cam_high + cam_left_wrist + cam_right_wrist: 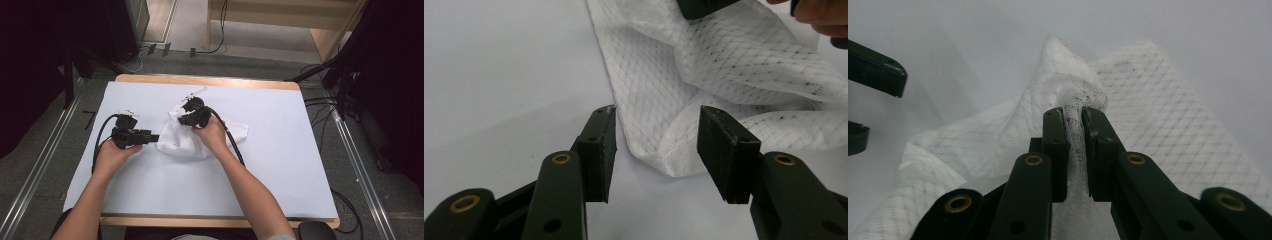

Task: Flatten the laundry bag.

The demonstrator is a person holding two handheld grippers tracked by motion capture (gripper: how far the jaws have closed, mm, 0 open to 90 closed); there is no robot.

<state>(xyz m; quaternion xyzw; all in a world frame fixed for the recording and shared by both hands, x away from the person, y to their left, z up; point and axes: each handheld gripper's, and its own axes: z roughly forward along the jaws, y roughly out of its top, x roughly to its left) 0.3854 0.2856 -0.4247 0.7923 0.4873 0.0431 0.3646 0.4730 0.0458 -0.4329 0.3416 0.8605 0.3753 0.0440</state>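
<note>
Nearest to us, at centre-left of the high view, our left claw (156, 137) stands about half open and holds nothing, its black pads (600, 150) either side of the near corner of the crumpled white quilted cloth (186, 140) without touching it. Just beyond, at the middle of the white paper-covered surface (280, 165), our right claw (1074, 117) is clamped on a raised fold of that cloth. We judge the work barely begun: one pinch is made, the second grip is still to come, and the cloth remains bunched rather than spread or folded.
</note>
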